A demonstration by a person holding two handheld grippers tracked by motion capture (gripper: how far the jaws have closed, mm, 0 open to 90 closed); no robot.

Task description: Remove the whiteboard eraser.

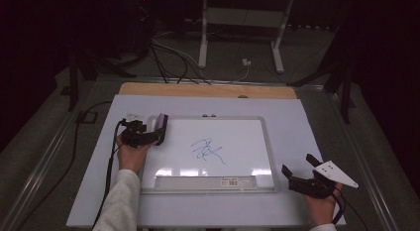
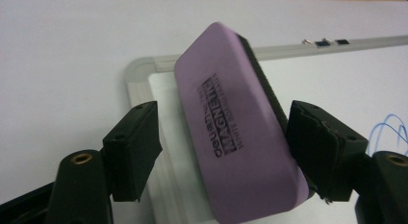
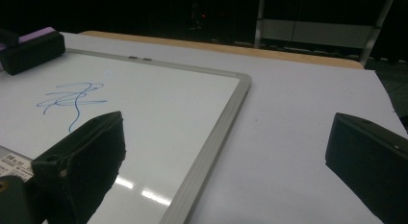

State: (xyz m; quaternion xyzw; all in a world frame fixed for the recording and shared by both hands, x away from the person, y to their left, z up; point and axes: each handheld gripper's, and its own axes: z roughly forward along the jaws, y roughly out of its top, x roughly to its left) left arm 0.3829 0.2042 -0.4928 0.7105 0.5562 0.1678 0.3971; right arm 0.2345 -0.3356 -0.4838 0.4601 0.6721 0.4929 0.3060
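A purple whiteboard eraser (image 1: 161, 126) with a black felt side sits tilted at the top left corner of the whiteboard (image 1: 237, 132). My left gripper (image 1: 156, 134) has its jaws on either side of the eraser (image 2: 231, 137). One pad touches the felt side, while a strip of board shows between the other pad and the purple face. A blue scribble (image 1: 208, 150) marks the board's middle. My right gripper (image 1: 297, 163) rests open on the white sheet to the right of the board, nothing between its jaws (image 3: 226, 123). From there the eraser (image 3: 31, 46) shows far left, beyond the scribble (image 3: 70, 99).
The whiteboard lies on a white sheet (image 1: 297, 122) over a wooden tabletop (image 1: 208, 90). A labelled tray strip (image 1: 205, 182) runs along the board's near edge. Behind the table are cables (image 1: 168, 62) on the floor and a white stand (image 1: 242, 23).
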